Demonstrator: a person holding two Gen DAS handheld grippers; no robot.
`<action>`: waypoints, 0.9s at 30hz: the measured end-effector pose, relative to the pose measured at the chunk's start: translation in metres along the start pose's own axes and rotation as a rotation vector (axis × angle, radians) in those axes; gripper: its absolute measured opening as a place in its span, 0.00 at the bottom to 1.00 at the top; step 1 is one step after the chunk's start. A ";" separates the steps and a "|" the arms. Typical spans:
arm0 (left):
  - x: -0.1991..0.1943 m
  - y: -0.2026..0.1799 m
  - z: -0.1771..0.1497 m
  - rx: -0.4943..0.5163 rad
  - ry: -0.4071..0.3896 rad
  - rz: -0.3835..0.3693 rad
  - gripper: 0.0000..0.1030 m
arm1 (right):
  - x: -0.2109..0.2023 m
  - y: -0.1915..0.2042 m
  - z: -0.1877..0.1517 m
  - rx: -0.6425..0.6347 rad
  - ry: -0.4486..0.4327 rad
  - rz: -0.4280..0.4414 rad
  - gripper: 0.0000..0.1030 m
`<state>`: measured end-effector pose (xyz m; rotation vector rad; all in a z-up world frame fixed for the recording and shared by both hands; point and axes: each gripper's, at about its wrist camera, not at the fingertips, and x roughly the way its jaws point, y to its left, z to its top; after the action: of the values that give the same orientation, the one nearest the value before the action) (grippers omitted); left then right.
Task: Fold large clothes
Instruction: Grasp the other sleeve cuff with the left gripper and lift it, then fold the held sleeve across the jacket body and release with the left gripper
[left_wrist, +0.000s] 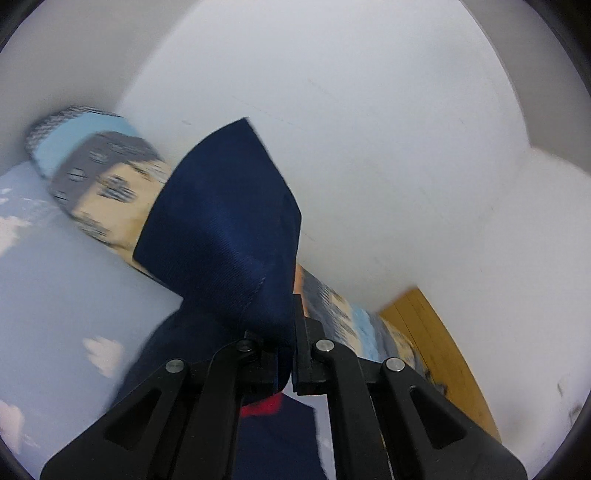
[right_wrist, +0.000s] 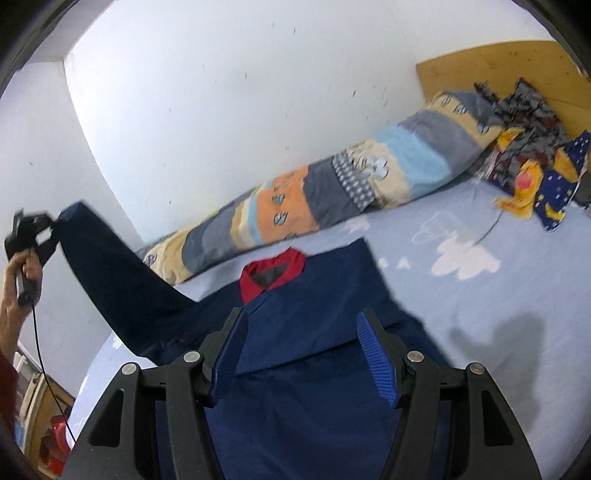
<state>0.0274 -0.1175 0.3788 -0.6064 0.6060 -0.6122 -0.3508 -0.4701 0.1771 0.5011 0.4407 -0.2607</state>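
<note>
A navy blue shirt (right_wrist: 306, 332) with a red collar (right_wrist: 271, 275) lies on the light blue bed sheet (right_wrist: 498, 314), its right sleeve folded in over the body. My left gripper (left_wrist: 284, 354) is shut on the end of the left sleeve (left_wrist: 229, 236) and holds it up in the air; it also shows in the right wrist view (right_wrist: 44, 225), far left, with the sleeve (right_wrist: 122, 280) stretched out from the body. My right gripper (right_wrist: 303, 350) is open and empty, hovering just above the chest of the shirt.
A rolled patchwork quilt (right_wrist: 332, 192) lies along the white wall (right_wrist: 221, 92) behind the shirt. A pile of patterned clothes (right_wrist: 532, 155) sits at the far right by the wooden headboard (right_wrist: 498, 70). The bed's left edge drops to a floor with red items (right_wrist: 55, 432).
</note>
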 end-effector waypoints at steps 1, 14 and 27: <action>0.012 -0.021 -0.014 0.013 0.027 -0.013 0.02 | -0.005 -0.004 0.002 0.004 -0.009 -0.003 0.62; 0.191 -0.080 -0.256 0.125 0.387 0.115 0.02 | -0.042 -0.060 0.013 0.094 -0.070 -0.004 0.62; 0.199 -0.084 -0.379 0.302 0.697 0.115 0.60 | -0.042 -0.073 0.014 0.134 -0.070 -0.006 0.63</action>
<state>-0.1226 -0.4327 0.1172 -0.0551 1.1642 -0.7907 -0.4085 -0.5335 0.1779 0.6197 0.3585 -0.3138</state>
